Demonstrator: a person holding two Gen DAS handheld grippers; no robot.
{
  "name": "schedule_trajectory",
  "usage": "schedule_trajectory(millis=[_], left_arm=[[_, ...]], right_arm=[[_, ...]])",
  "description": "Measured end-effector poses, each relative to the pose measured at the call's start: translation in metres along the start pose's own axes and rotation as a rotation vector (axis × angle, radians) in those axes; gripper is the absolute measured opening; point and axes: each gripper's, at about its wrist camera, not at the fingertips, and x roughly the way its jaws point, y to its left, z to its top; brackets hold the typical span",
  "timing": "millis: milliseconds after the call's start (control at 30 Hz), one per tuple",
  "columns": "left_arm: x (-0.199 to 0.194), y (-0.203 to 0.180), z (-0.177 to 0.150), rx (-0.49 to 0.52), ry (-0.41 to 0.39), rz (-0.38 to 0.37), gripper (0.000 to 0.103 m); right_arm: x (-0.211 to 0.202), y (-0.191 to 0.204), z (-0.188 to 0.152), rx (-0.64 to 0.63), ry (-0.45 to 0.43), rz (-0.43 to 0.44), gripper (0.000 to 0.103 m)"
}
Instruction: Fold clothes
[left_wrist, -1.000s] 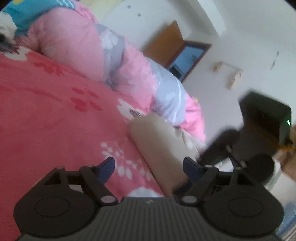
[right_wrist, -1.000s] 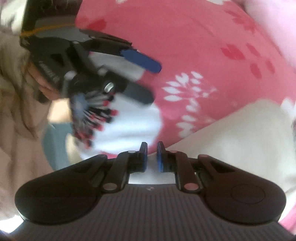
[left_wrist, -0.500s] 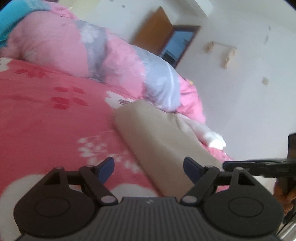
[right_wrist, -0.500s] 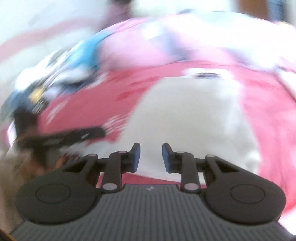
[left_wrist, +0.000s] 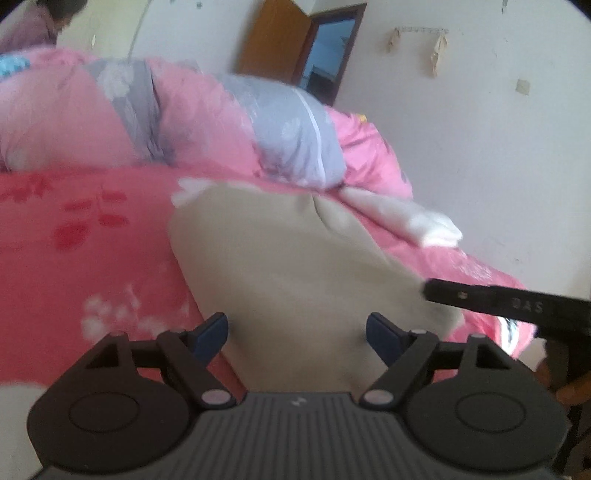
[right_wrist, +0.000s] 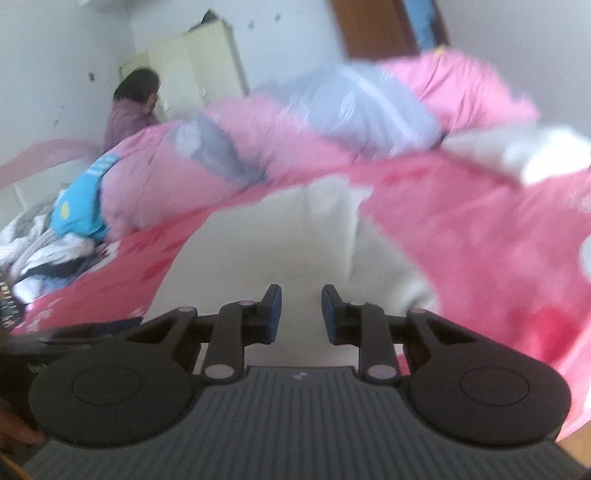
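A beige garment (left_wrist: 295, 266) lies flat on the pink flowered bed sheet (left_wrist: 92, 258), with a fold line near its far end. My left gripper (left_wrist: 297, 332) hovers over its near edge, open wide, with nothing between the fingers. In the right wrist view the same garment (right_wrist: 277, 240) looks cream, and my right gripper (right_wrist: 301, 312) stands above its near part, open with a narrower gap. The right gripper's black finger (left_wrist: 480, 299) reaches in at the garment's right corner. The left gripper (right_wrist: 74, 332) is a dark blur at the lower left.
A rolled pink and grey quilt (left_wrist: 184, 122) lies along the far side of the bed. White folded cloth (left_wrist: 424, 221) lies beyond the garment. A pile of clothes (right_wrist: 44, 251) sits at the far left. A person (right_wrist: 133, 107) stands by a wardrobe (right_wrist: 199, 70).
Both views swung up from the sheet to face the garment and quilt. The right gripper went from almost shut to open. The left gripper stayed open.
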Motion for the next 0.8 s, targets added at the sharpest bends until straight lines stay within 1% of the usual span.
schedule_trajectory(millis=[33, 67, 100, 167, 267, 400, 500, 567, 600, 667, 800], left_arm=[[0.002, -0.003, 0.001, 0.011, 0.001, 0.011, 0.083], [0.003, -0.006, 0.003, 0.022, 0.002, 0.022, 0.083], [0.005, -0.009, 0.004, 0.033, 0.003, 0.034, 0.087], [0.009, -0.015, 0.007, 0.055, 0.006, 0.056, 0.088], [0.014, -0.023, 0.011, 0.087, 0.009, 0.09, 0.087], [0.02, -0.035, 0.016, 0.131, 0.014, 0.135, 0.085], [0.029, -0.037, 0.02, 0.146, 0.021, 0.149, 0.085], [0.035, -0.038, 0.023, 0.155, 0.026, 0.157, 0.085], [0.038, -0.038, 0.024, 0.159, 0.029, 0.161, 0.082], [0.04, -0.039, 0.027, 0.172, 0.026, 0.162, 0.082], [0.041, -0.041, 0.044, 0.195, -0.011, 0.163, 0.082]], right_arm=[[-0.002, -0.003, 0.001, -0.01, -0.023, -0.018, 0.022], [0.001, -0.007, -0.001, -0.01, -0.019, -0.029, 0.022], [0.008, -0.014, -0.005, 0.006, 0.005, -0.041, 0.022], [0.022, -0.028, -0.011, 0.041, 0.035, -0.02, 0.021], [0.018, -0.033, -0.006, 0.075, 0.012, 0.006, 0.022], [0.012, -0.026, 0.009, 0.034, -0.055, 0.024, 0.023], [0.023, -0.023, 0.017, 0.001, -0.076, 0.019, 0.023], [0.036, -0.026, 0.017, -0.01, -0.057, 0.032, 0.023], [0.045, -0.029, 0.012, -0.02, -0.025, 0.025, 0.023], [0.061, -0.036, 0.0, -0.009, 0.023, 0.016, 0.024], [0.056, -0.04, 0.0, 0.003, 0.001, 0.042, 0.025]])
